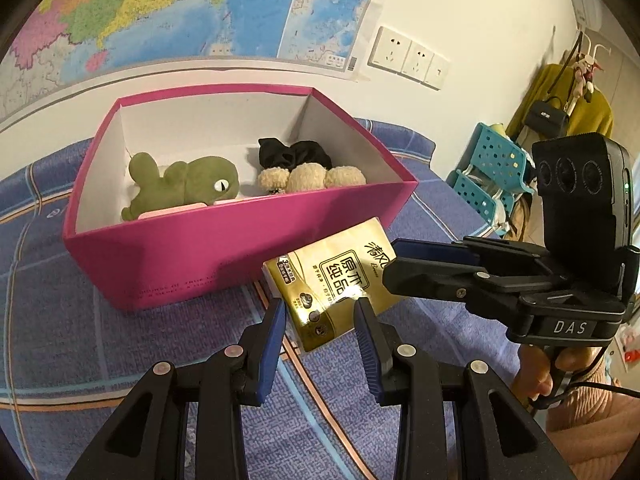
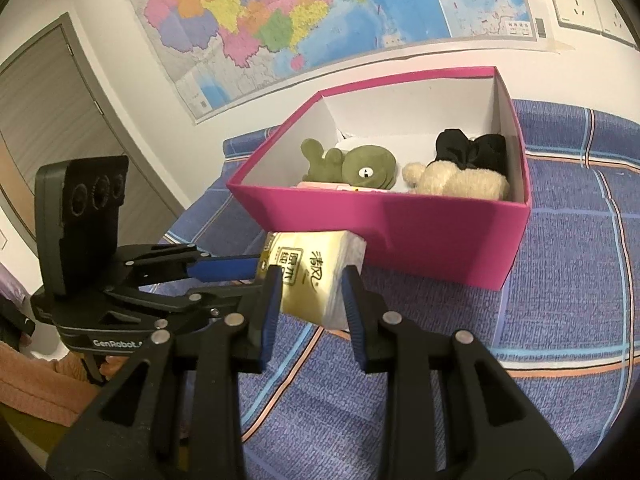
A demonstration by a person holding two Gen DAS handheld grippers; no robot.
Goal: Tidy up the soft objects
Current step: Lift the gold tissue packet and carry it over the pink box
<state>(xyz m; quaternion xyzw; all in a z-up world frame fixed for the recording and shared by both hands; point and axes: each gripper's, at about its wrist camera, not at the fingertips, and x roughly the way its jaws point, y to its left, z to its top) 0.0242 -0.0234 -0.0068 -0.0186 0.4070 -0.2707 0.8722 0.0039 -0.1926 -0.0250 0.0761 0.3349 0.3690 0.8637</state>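
A yellow tissue pack (image 1: 332, 276) (image 2: 316, 276) hangs just in front of the pink box (image 1: 180, 256) (image 2: 420, 236), held from two sides. My left gripper (image 1: 320, 320) (image 2: 256, 278) is shut on one end of it. My right gripper (image 2: 312, 296) (image 1: 390, 264) is shut on the other end. Inside the box lie a green plush toy (image 1: 188, 188) (image 2: 360, 168), a beige plush toy (image 1: 312, 178) (image 2: 460, 178) and a black fabric piece (image 1: 292, 154) (image 2: 468, 148). A pale pink item (image 1: 172, 212) sits under the green toy.
The box stands on a blue checked bedcover (image 1: 60, 320) (image 2: 560, 320) against a wall with a map (image 1: 180, 8). A teal perforated rack (image 1: 492, 168) and a coat stand (image 1: 568, 96) are off the bed to the right. A door (image 2: 48, 120) is on the left.
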